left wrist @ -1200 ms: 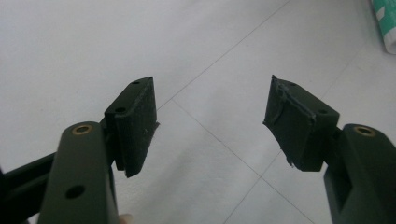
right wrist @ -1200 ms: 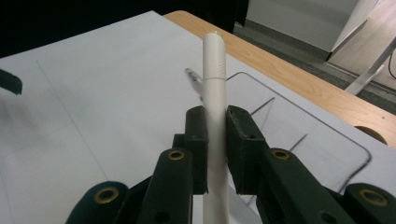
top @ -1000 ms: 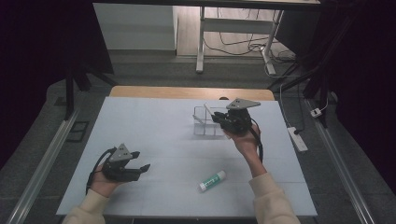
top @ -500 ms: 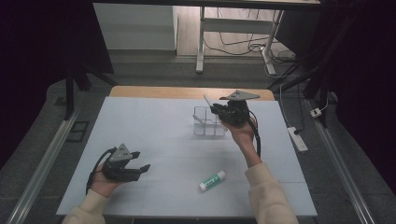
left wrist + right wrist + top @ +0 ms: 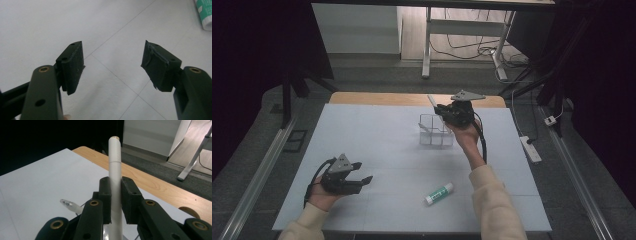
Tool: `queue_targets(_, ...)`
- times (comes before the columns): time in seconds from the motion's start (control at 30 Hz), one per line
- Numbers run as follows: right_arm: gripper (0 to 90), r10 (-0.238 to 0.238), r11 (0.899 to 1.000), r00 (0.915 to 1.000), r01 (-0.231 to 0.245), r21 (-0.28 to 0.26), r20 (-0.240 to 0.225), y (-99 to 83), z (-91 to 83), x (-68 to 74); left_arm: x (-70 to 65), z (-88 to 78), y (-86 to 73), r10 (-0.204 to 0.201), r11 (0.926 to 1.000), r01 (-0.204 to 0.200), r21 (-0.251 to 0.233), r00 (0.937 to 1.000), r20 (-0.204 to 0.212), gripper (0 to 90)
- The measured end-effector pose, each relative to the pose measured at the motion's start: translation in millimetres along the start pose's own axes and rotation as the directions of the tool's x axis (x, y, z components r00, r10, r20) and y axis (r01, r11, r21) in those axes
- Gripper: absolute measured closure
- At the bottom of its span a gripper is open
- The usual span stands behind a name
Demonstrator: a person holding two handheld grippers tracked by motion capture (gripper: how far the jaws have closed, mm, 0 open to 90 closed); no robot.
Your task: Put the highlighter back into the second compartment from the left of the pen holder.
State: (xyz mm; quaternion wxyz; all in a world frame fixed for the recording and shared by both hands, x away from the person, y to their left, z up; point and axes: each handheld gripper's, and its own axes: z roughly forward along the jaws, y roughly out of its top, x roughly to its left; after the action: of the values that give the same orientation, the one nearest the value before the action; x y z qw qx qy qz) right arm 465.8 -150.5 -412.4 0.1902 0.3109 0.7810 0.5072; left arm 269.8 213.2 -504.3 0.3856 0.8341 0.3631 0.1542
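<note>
A white pen (image 5: 115,165) stands upright between the jaws of my right gripper (image 5: 115,192), which is shut on it. In the high view the right gripper (image 5: 441,110) hovers at the far right edge of a clear plastic organizer box (image 5: 435,131), and the pen's (image 5: 430,100) tip sticks up and to the left. My left gripper (image 5: 362,171) rests low over the table's near left, open, with nothing between its jaws (image 5: 112,65). A green-and-white glue stick (image 5: 439,193) lies on the table near the front, with its end at the upper right corner (image 5: 205,12) of the left gripper view.
The white table top (image 5: 377,140) has a wooden strip (image 5: 377,98) along its far edge. Another pen with a clear tip (image 5: 68,204) lies just below the right gripper. A desk frame and cables (image 5: 462,45) stand on the floor beyond the table.
My right gripper has carried the white pen a little toward the far side of the table, above the clear box's far right edge. The left gripper has stayed still.
</note>
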Motion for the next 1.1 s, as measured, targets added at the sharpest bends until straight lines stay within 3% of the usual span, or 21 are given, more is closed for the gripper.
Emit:
queue_targets(0.33,78.4,0.006,0.999,0.9996,-0.005,-0.036,0.028,3.8,14.3,-2.2,-0.4,-0.4,0.2,0.000,1.0000,0.000,-0.002,1.0000,0.003,33.6)
queue_targets(0.97,78.0,0.060,0.990,0.9980,-0.058,-0.128,0.017,2.6,36.6,-6.4,0.2,-0.4,0.0,-0.002,1.0000,0.002,0.000,1.0000,0.001,33.5)
queue_targets(1.1,75.1,0.054,0.991,0.9982,-0.050,-0.124,0.027,0.0,40.2,-5.2,0.3,-0.3,-0.1,-0.002,1.0000,0.002,0.000,1.0000,0.001,33.5)
